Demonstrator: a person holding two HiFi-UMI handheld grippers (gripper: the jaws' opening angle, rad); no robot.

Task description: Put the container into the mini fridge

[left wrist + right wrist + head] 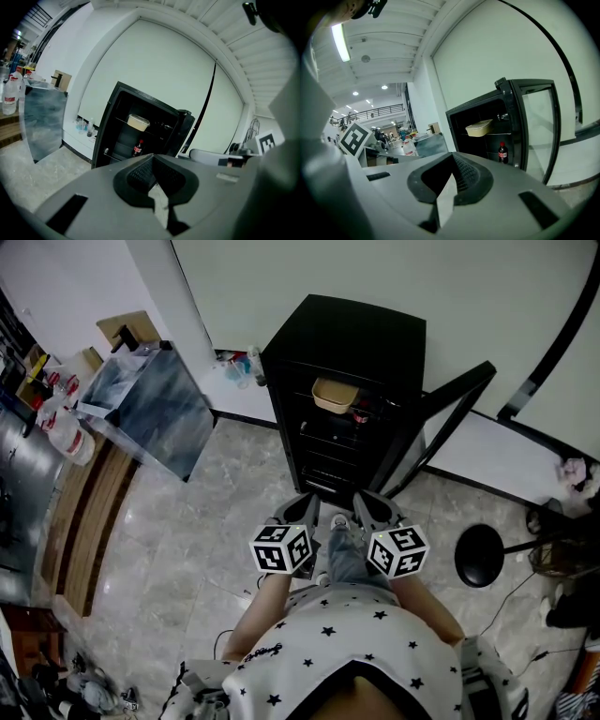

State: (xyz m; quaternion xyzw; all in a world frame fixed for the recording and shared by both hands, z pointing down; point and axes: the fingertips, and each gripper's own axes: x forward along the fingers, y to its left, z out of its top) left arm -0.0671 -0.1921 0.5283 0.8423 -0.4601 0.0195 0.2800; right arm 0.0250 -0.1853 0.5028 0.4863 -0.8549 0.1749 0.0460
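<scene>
A beige container (336, 394) sits on the top shelf inside the black mini fridge (349, 343), whose glass door (448, 414) stands open to the right. Both grippers hang side by side in front of the fridge, well short of it. My left gripper (302, 512) is shut with nothing between its jaws, and so is my right gripper (367, 510). In the left gripper view, the left gripper (153, 157) points at the container (138, 122), with a cola bottle (137, 148) one shelf lower. The right gripper (452, 157) also faces the container (479, 127) and the bottle (502, 153).
A glass-sided cabinet (150, 404) stands at the left, with plastic bottles (66, 432) beside it. Small bottles (239, 367) sit by the wall left of the fridge. A round black stool base (480, 556) is on the marble floor at the right.
</scene>
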